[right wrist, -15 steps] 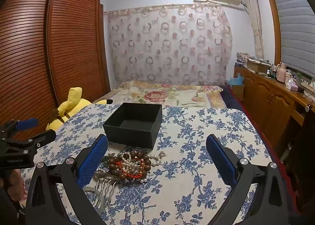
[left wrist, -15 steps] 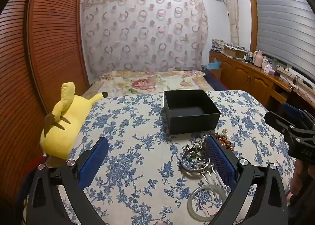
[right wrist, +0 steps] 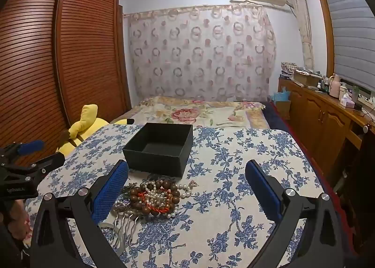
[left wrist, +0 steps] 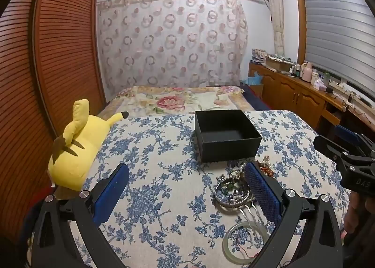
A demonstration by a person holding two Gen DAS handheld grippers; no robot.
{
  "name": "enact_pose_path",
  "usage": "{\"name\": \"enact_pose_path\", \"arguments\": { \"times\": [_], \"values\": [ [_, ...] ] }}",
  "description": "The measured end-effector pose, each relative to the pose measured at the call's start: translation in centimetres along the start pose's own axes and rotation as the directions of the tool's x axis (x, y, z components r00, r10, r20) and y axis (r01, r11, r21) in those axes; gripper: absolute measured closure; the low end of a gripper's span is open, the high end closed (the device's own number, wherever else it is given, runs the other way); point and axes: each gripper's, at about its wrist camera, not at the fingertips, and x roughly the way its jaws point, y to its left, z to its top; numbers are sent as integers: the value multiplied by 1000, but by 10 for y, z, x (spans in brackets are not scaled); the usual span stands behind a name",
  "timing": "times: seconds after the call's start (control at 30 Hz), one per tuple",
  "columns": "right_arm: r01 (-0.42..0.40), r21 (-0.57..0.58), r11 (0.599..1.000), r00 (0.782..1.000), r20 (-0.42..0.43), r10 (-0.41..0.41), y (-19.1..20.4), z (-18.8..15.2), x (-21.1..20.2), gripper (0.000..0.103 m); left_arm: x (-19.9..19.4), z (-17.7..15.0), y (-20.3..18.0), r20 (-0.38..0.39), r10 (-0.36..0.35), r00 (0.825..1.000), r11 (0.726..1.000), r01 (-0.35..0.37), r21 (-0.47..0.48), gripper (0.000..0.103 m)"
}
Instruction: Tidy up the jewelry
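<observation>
Both grippers wide open, empty. Jewelry [right wrist: 152,195] heaped at eleven o'clock off right gripper [right wrist: 187,188], near its left finger; box [right wrist: 159,148] beyond at twelve.

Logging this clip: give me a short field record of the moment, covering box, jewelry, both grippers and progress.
box: black box, open, nothing visible inside, on floral tablecloth
jewelry: pile of wooden beads, pearls, red cord in front of box; hair comb and pale bangle nearer the cameras
left gripper: open, holding nothing
right gripper: open, holding nothing
progress: nothing boxed yet
bystander: yellow plush at table's left edge
</observation>
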Motion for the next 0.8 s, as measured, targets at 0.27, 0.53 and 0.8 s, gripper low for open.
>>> {"name": "enact_pose_path", "arguments": {
  "times": [0.27, 0.53, 0.8],
  "values": [
    [2, 3, 1000, 1000, 3, -2, -1, 1, -2, 2, -3, 2, 2, 8, 0, 1000, 1000, 0, -2, 8],
    [2, 4, 1000, 1000, 4, -2, 1, 0, -2, 2, -5, 3, 1, 11, -2, 1000, 1000, 2, -3, 8],
    [1, 5, 1000, 1000, 6, -1, 1, -1, -1, 2, -5, 3, 1, 13, -3, 1000, 1000, 3, -4, 8]
  ]
}}
